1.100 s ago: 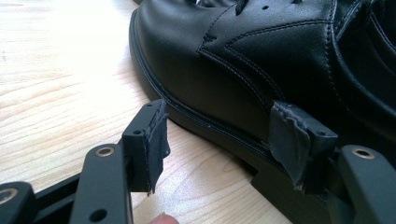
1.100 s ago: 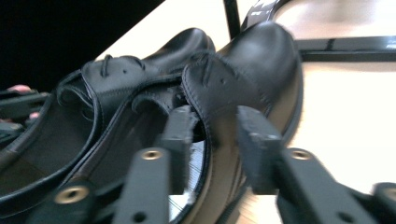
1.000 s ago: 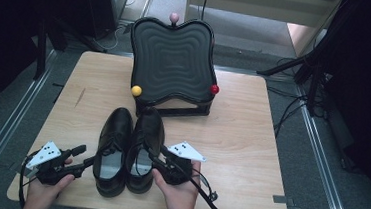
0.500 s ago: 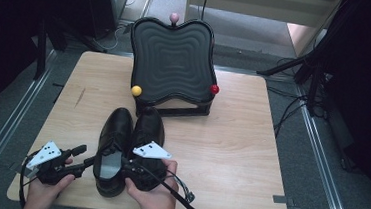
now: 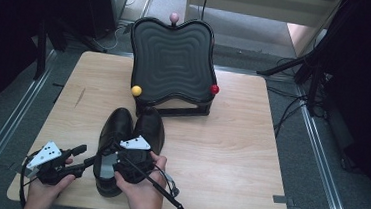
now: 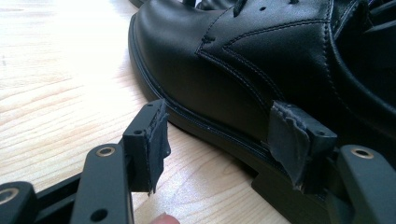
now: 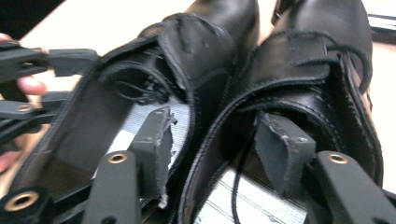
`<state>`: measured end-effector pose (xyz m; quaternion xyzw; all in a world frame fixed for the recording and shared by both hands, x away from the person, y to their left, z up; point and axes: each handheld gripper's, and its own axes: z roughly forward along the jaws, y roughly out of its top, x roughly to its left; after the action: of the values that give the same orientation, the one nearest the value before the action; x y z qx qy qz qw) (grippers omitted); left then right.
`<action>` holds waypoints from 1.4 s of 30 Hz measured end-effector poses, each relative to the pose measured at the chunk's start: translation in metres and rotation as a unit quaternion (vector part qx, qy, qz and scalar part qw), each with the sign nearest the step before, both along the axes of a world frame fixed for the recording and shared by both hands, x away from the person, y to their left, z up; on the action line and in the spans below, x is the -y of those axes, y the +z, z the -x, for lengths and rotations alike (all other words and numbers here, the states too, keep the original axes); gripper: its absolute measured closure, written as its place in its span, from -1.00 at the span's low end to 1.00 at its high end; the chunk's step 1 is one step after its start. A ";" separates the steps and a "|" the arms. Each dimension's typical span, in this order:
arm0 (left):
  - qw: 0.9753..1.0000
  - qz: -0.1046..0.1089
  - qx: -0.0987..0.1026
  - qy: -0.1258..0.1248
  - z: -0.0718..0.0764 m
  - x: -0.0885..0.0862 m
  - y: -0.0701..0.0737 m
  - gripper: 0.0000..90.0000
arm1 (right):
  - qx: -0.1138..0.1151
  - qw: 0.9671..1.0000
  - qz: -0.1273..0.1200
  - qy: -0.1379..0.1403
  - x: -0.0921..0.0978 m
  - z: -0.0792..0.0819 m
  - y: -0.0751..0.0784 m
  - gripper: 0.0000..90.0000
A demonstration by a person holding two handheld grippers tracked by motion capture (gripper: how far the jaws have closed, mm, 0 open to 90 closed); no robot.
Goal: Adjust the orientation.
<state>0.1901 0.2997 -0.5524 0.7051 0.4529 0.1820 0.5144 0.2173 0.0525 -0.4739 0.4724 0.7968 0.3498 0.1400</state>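
Observation:
Two black leather lace-up shoes stand side by side near the table's front, the left shoe (image 5: 113, 131) and the right shoe (image 5: 151, 124), toes pointing away. My right gripper (image 5: 122, 154) hovers over their heel openings, open. In the right gripper view its jaws (image 7: 217, 126) straddle the shoes' touching inner walls, one jaw inside the left shoe (image 7: 196, 42), the other inside the right shoe (image 7: 317, 28). My left gripper (image 5: 85, 157) is open beside the left shoe's outer side (image 6: 233, 70). One pad (image 6: 294, 140) rests against the leather near the heel.
A black ribbed stand (image 5: 171, 63) with a pink ball (image 5: 173, 18), a yellow ball (image 5: 136, 90) and a red ball (image 5: 215, 89) stands tilted at the back of the wooden table (image 5: 240, 154). Cables trail off the front edge.
My right gripper has moved left from beside the right shoe to over both heel openings, jaws now dipping into the shoes. The left gripper has stayed put.

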 end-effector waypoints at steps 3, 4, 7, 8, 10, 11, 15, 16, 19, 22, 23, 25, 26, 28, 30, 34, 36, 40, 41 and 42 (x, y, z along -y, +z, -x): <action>1.000 -0.001 0.001 -0.001 0.000 0.000 0.000 -0.12 | -0.009 1.000 -0.003 -0.003 -0.001 -0.003 -0.004 0.11; 1.000 -0.002 0.001 -0.001 0.000 0.000 0.000 -0.12 | -0.019 1.000 -0.004 -0.006 -0.003 -0.005 -0.006 0.15; 1.000 -0.003 0.002 -0.001 0.000 0.000 0.000 -0.12 | -0.025 1.000 0.003 -0.006 -0.007 -0.008 -0.006 0.22; 1.000 -0.003 0.003 0.000 0.000 0.000 0.000 -0.12 | -0.029 1.000 0.005 -0.003 -0.008 -0.010 -0.006 0.25; 1.000 -0.004 0.004 0.000 0.000 0.001 0.000 -0.12 | -0.040 0.999 0.010 0.003 -0.009 -0.012 -0.006 0.26; 1.000 -0.004 0.005 0.000 0.000 0.001 0.000 -0.11 | -0.045 0.999 0.010 0.005 -0.010 -0.014 -0.006 0.26; 1.000 -0.004 0.004 -0.002 0.000 0.000 0.000 -0.11 | -0.055 0.998 0.006 0.006 -0.009 -0.020 -0.011 0.20; 1.000 -0.004 0.004 -0.001 0.000 0.000 0.000 -0.11 | -0.056 0.998 0.003 0.010 -0.009 -0.020 -0.012 0.30; 1.000 -0.002 0.004 0.000 0.000 0.000 0.000 -0.11 | -0.047 0.999 0.014 0.017 -0.013 -0.018 -0.011 0.44; 1.000 0.008 0.007 -0.008 0.001 -0.002 0.000 -0.17 | -0.037 0.999 0.017 0.003 -0.012 -0.014 -0.010 0.61; 1.000 0.008 0.009 -0.009 0.001 -0.003 0.001 -0.18 | -0.027 0.999 0.019 -0.001 -0.011 -0.012 -0.010 0.67; 1.000 0.019 0.009 -0.011 0.001 -0.006 0.001 -0.19 | -0.014 1.000 0.016 -0.009 -0.010 -0.008 -0.010 0.74; 1.000 0.027 0.011 -0.011 0.001 -0.007 0.001 -0.20 | -0.012 1.000 0.013 -0.010 -0.010 -0.007 -0.011 0.76; 0.999 0.042 0.014 -0.007 0.002 -0.012 0.002 -0.20 | -0.009 1.000 0.016 -0.008 -0.009 -0.006 -0.011 0.79; 0.998 0.056 0.017 -0.004 0.002 -0.016 0.002 -0.20 | -0.006 1.000 0.014 -0.005 -0.007 -0.006 -0.011 0.81; 0.997 0.078 0.026 0.009 0.003 -0.023 0.004 -0.20 | -0.004 1.000 0.019 0.004 -0.002 -0.002 -0.010 0.83; 0.996 0.081 0.030 0.022 0.003 -0.026 0.005 -0.20 | 0.000 1.000 0.020 0.010 0.004 0.000 -0.010 0.84; 0.995 0.080 0.039 0.047 0.002 -0.030 0.006 -0.25 | 0.002 1.000 0.020 0.015 0.018 0.005 -0.010 0.84; 0.995 0.077 0.042 0.052 0.002 -0.031 0.007 -0.27 | 0.003 1.000 0.020 0.016 0.023 0.006 -0.010 0.84; 0.995 0.073 0.046 0.059 0.002 -0.032 0.007 -0.27 | 0.004 1.000 0.018 0.017 0.028 0.007 -0.010 0.84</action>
<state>0.1885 0.3317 -0.5454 0.6285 0.4821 0.2105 0.5730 0.2102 0.0244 -0.4838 0.4551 0.8101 0.3397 0.1457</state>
